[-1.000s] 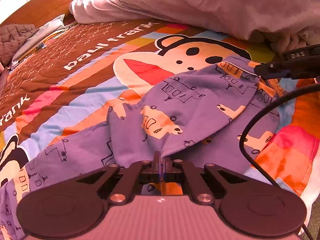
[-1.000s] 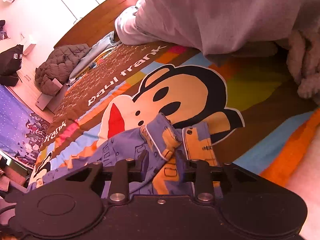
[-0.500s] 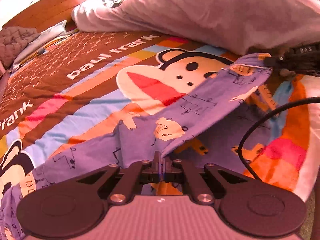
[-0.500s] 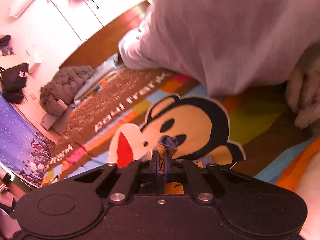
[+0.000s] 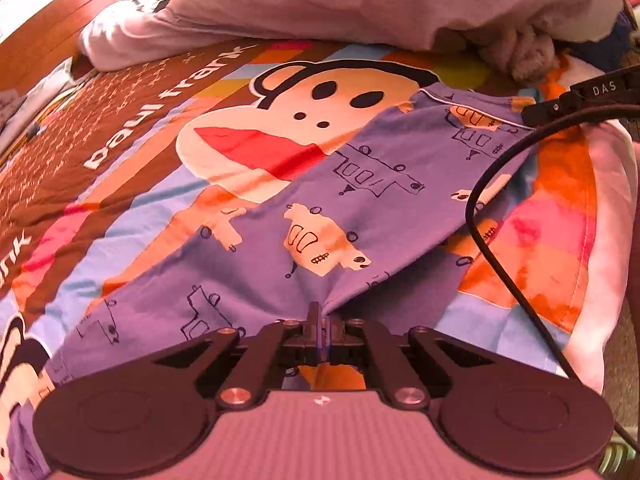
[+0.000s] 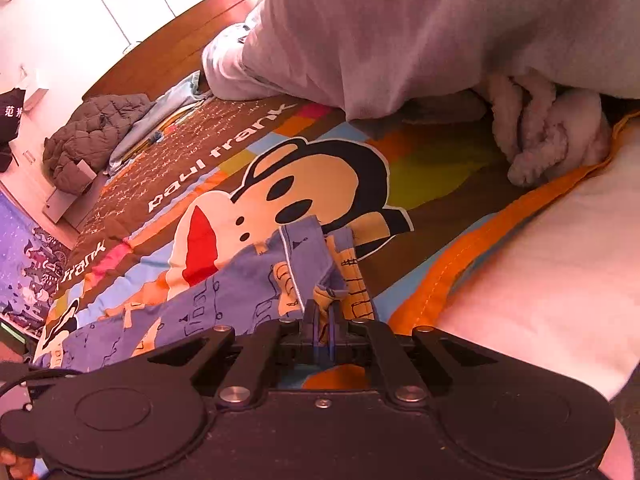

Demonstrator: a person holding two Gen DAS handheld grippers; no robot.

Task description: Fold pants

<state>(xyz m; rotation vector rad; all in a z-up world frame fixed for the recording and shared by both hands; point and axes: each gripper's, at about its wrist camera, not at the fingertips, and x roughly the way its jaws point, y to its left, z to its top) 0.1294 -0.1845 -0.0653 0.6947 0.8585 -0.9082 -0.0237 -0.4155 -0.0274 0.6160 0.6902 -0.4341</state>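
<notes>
1. We see purple pants (image 5: 360,200) with a cartoon vehicle print spread across a bed, on a colourful bedspread (image 5: 132,168) that shows a large monkey face and the words "paul frank".
2. Our left gripper (image 5: 319,312) sits at the bottom of the left wrist view. Its fingers are pressed fully together on a pinch of the purple fabric, and the cloth rises to them in a small peak.
3. From that pinch a fold of the pants runs up and to the right, towards the right gripper (image 5: 532,114), which enters at the right edge with a black cable (image 5: 492,248) looping below it.
4. In the right wrist view, the right gripper's fingers (image 6: 310,312) are closed tight on a bunched bit of the pants near a white-piped hem. A small knot of orange and purple cloth pokes out above the tips.
5. The pants trail away from there to the lower left across the bedspread.
6. A pale crumpled duvet (image 6: 400,28) fills the far end of the bed, with a fuzzy white towel (image 6: 540,132) under its edge.
7. A grey quilted jacket (image 6: 92,132) lies at the far left side.
</notes>
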